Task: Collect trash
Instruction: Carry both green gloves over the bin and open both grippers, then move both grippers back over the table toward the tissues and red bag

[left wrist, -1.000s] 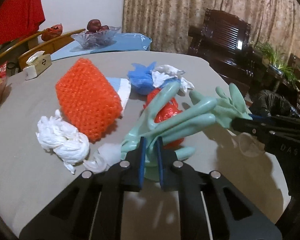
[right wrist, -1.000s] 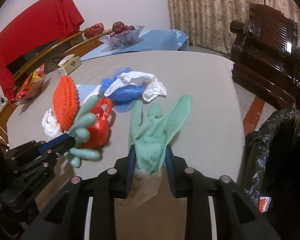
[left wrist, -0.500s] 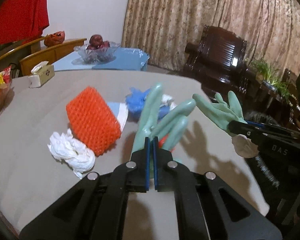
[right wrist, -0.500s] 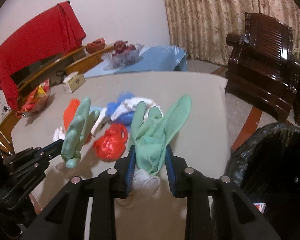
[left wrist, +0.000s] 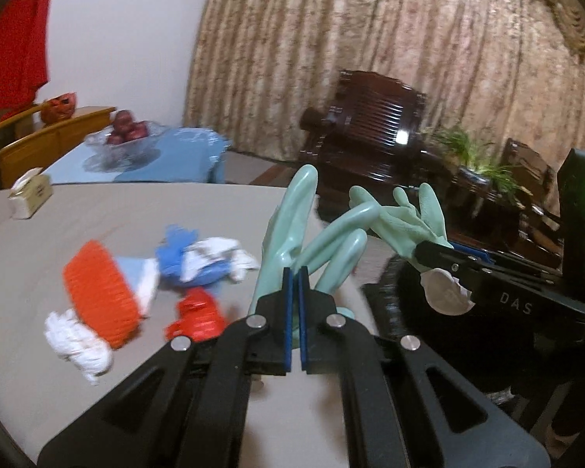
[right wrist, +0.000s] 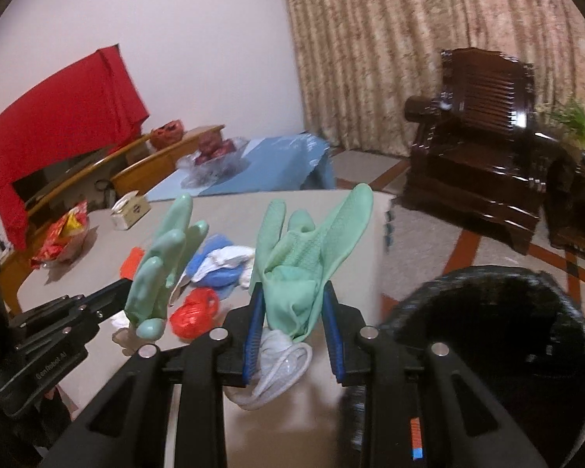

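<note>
Two mint-green rubber gloves hang in the air above the grey table (left wrist: 117, 210). My left gripper (left wrist: 295, 273) is shut on the cuff of one glove (left wrist: 288, 226), whose fingers stick up. My right gripper (right wrist: 292, 296) is shut on the bunched second glove (right wrist: 308, 249), its white lining dangling below. Each gripper shows in the other's view: the right gripper (left wrist: 429, 251) at the right, the left gripper (right wrist: 124, 288) at the left. A black-lined trash bin (right wrist: 487, 335) gapes just right of the right gripper. An orange mesh sponge (left wrist: 97, 292), white tissue (left wrist: 78, 343), red bag (left wrist: 197, 312) and blue wad (left wrist: 191, 257) lie on the table.
A tissue box (left wrist: 29, 195) and a snack packet (right wrist: 64, 234) sit at the table's far left. A glass fruit bowl (left wrist: 124, 136) stands on a blue-covered table behind. Dark wooden armchairs (left wrist: 370, 117) and potted plants line the curtain.
Both grippers have risen off the table with their gloves and swung toward the bin side. The left jaws have closed fully on the glove's cuff.
</note>
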Available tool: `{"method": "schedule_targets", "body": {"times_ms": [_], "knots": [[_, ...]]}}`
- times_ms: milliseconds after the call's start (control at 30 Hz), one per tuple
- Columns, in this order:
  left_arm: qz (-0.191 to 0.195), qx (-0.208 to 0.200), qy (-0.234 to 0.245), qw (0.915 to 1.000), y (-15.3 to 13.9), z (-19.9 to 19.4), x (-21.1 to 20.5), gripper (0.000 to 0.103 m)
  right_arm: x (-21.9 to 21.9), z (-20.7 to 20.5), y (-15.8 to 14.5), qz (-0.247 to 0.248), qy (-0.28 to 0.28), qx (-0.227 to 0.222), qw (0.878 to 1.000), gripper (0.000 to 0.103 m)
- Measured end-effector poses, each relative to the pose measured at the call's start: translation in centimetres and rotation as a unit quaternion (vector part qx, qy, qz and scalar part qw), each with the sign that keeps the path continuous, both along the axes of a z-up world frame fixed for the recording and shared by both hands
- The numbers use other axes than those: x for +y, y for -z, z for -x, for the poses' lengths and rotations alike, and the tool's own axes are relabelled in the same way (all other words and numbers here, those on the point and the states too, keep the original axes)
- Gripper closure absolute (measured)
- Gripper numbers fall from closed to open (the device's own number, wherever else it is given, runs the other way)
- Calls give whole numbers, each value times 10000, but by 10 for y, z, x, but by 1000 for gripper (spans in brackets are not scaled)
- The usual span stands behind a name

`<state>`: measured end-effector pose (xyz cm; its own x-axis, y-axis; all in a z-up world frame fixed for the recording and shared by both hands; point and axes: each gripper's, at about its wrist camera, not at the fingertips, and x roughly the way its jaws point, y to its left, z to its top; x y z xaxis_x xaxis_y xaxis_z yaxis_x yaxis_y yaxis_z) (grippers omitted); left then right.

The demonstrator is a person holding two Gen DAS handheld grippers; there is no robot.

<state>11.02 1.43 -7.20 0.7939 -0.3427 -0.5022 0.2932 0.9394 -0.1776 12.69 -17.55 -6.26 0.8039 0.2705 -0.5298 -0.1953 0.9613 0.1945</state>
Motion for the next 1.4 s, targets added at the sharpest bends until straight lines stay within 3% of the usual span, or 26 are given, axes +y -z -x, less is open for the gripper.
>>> {"method": "schedule_targets", "body": {"times_ms": [467,867,933,967,1033,1067,1133,1233,1400], "knots": [[114,30,1338,9909,5,-8,-123,101,-117,51,15,179,1379,243,9900,75],[7,489,2052,9775,43,-24,-211,100,-164,72,51,242,1885,762,9788,73],[-13,547,2091,9764,49,-27,-216,95,-165,70,55,274,1911,843,9776,69],[-19,566,2088,9763,50,-29,-217,81,-165,71,57,298,1924,871,9770,65],[-12,596,2015,9777,52,-30,-212,59,-165,73,59,362,1979,863,9757,46],[3,592,1966,9787,52,-30,-207,60,-164,74,59,383,1999,853,9753,42],[-18,597,1873,9805,53,-31,-196,58,-161,75,57,425,2029,792,9751,22],[-81,482,1654,9850,49,-28,-177,45,-154,79,49,410,1996,545,9775,6],[-237,234,1243,9917,40,-20,-140,29,-140,72,42,239,1781,364,9831,6]]}}
